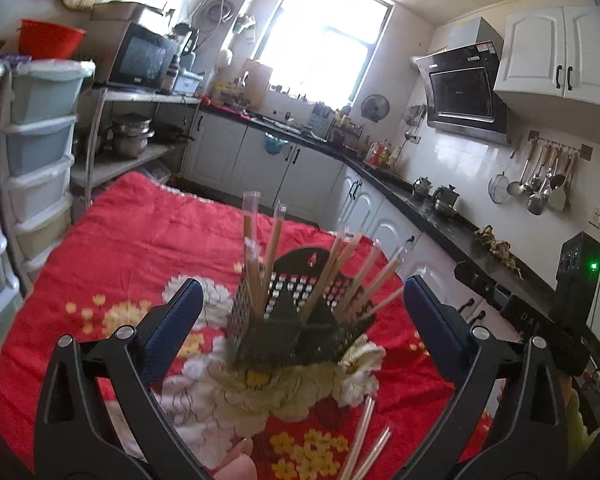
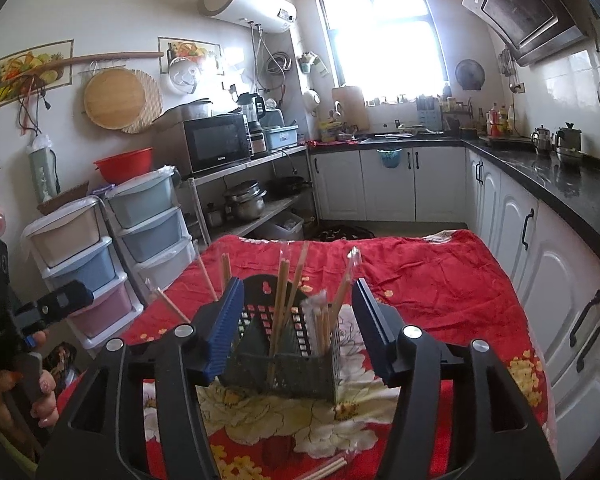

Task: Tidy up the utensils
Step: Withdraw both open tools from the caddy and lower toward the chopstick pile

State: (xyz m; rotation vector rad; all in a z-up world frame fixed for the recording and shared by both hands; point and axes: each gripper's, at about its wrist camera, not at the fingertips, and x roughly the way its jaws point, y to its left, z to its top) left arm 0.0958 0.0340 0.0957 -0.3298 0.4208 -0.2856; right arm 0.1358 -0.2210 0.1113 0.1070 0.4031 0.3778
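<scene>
Red floral cloth (image 2: 420, 280); microwave (image 2: 216, 142) on shelf; pastel drawer towers (image 2: 148, 216); kettles (image 2: 568, 136) on black counter (image 2: 560, 176)

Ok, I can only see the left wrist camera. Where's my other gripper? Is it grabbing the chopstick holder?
Observer: It doesn't look like it. In the right wrist view the right gripper is open, and the black chopstick holder shows between its blue fingers.
Operator: Cool! Is there anything fun on the wall that I can't see?
Observer: Yes, two fruit pictures hang there, lower than the white water heater.
</scene>
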